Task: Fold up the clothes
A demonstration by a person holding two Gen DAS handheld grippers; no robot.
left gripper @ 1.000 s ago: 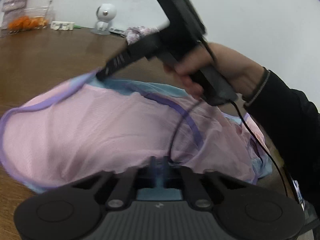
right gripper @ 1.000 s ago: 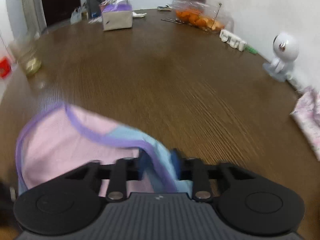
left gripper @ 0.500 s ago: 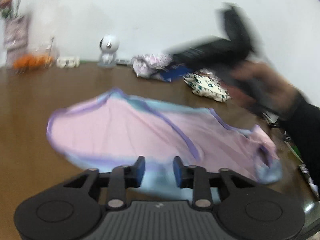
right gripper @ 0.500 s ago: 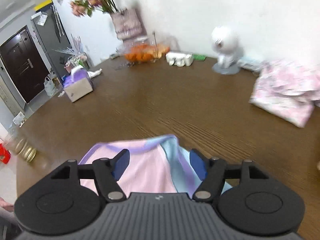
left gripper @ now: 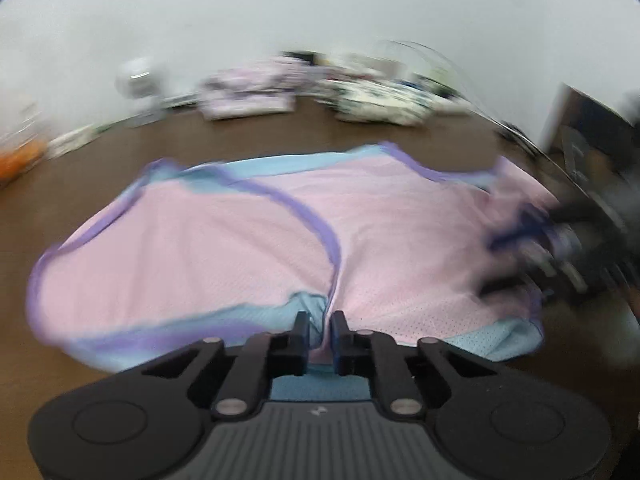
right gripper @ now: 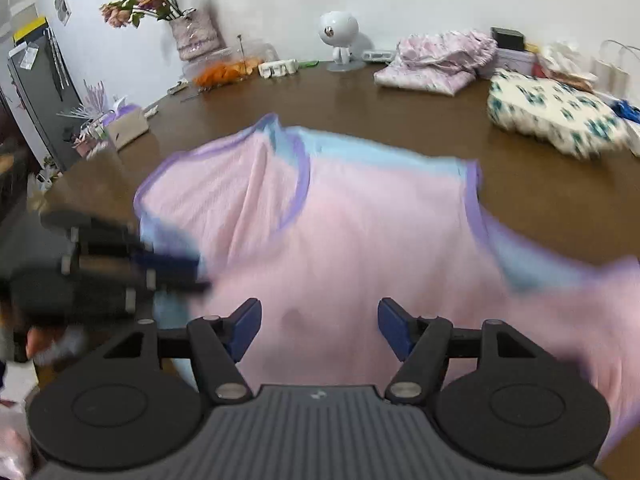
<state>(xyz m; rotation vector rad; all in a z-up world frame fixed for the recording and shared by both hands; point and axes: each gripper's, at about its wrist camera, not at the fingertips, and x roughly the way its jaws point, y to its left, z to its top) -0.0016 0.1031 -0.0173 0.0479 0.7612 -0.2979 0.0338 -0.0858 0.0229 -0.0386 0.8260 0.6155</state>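
Nearest to me, my left gripper (left gripper: 320, 330) sits low over the near hem of the pink garment (left gripper: 248, 248). Its jaws have just been closing, down to a narrow slit, with a fold of pale blue and pink cloth gathered between them. I judge the pads are pinching that fold, so the hem stays anchored while the rest is arranged.

My right gripper (right gripper: 320, 326) hangs over the middle of the same garment (right gripper: 340, 240) with its jaws spread wide. Pink fabric lies under the gap, but the blue pads (right gripper: 244, 326) press on nothing, so it holds nothing. I read that as a free tool, ready to take a new edge for the next fold.

In the right wrist view, my left gripper (right gripper: 176, 268) shows as a dark blur at the garment's left edge, which fits a grip on that side.

The garment lies spread on the brown wooden table (right gripper: 400, 120), mostly flat, with purple trim round its borders and a blue band (right gripper: 380, 156) along the far side. One purple-edged flap (right gripper: 296, 184) already overlaps the body, so I judge the folding is begun but far from finished.

Farther back, a folded floral piece (right gripper: 436, 64) and a white cloth with teal print (right gripper: 556, 116) rest well apart from the work, probably set aside. Beyond them stand a small white figure (right gripper: 339, 36) and a vase of flowers (right gripper: 192, 32) against the wall.
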